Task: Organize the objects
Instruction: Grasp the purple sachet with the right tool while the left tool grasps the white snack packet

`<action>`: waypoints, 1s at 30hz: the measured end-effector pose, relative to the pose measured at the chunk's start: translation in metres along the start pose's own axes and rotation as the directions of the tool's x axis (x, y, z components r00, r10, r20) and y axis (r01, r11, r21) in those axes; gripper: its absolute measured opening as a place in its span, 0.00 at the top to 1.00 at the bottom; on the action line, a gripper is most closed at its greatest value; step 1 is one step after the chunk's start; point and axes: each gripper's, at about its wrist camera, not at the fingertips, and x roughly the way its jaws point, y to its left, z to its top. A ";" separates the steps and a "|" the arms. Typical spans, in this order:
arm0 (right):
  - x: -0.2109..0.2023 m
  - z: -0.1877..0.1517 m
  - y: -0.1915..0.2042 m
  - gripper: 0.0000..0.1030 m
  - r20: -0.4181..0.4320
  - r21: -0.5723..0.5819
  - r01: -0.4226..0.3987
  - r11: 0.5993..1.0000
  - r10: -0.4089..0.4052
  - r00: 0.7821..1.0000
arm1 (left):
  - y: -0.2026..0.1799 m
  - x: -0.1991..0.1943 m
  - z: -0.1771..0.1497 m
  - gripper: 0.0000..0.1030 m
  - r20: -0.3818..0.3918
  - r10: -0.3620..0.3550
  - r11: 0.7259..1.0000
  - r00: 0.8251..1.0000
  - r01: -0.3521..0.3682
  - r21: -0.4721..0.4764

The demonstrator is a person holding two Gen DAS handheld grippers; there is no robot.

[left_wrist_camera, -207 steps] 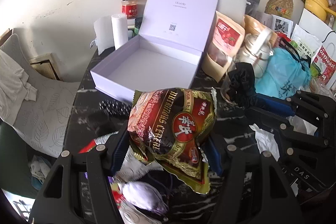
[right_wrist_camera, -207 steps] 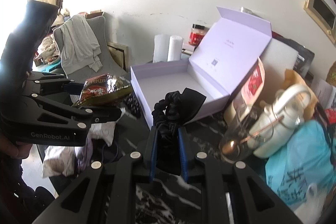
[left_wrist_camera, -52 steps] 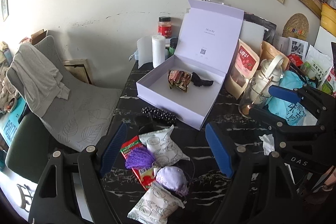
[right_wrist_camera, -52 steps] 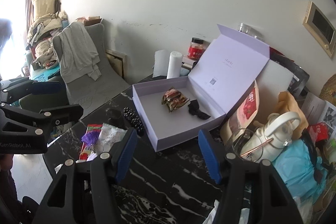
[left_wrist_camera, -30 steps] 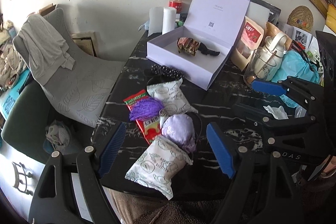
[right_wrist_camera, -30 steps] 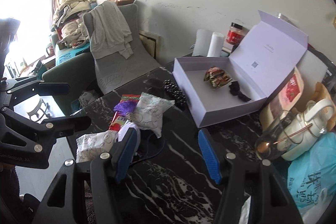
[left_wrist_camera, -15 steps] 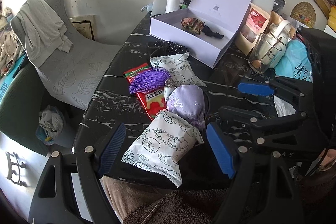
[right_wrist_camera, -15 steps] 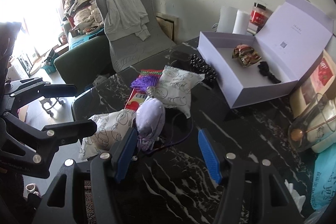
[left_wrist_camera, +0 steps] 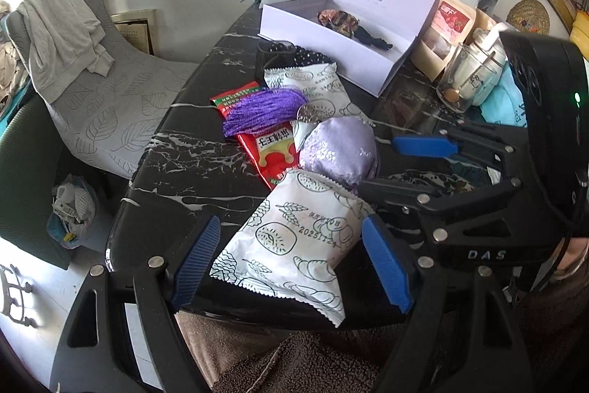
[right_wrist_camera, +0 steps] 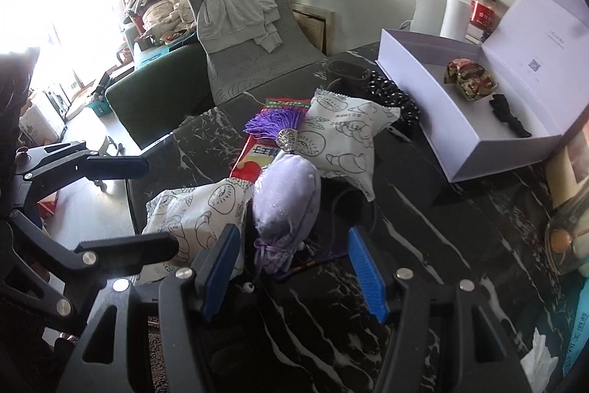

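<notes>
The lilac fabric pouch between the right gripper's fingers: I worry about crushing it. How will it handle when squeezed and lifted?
The lilac pouch looks soft and stuffed, so it would probably squash rather than break. Its satin-like sheen hints it may slip. The cord trailing from it could drag over the table.

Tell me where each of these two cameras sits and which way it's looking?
Left wrist: on the left gripper, looking down past its open jaws at a white printed snack packet; the right gripper shows alongside.
Right wrist: on the right gripper, facing a lilac cloth pouch; the left gripper shows.
Shared: the black marble table, the open lilac box.
</notes>
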 end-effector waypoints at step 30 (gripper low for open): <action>-0.017 -0.034 -0.037 0.67 -0.060 0.027 0.001 1.000 0.000 0.998 | -0.015 0.049 -0.007 0.23 -0.105 -0.054 0.995 0.993 0.062 0.079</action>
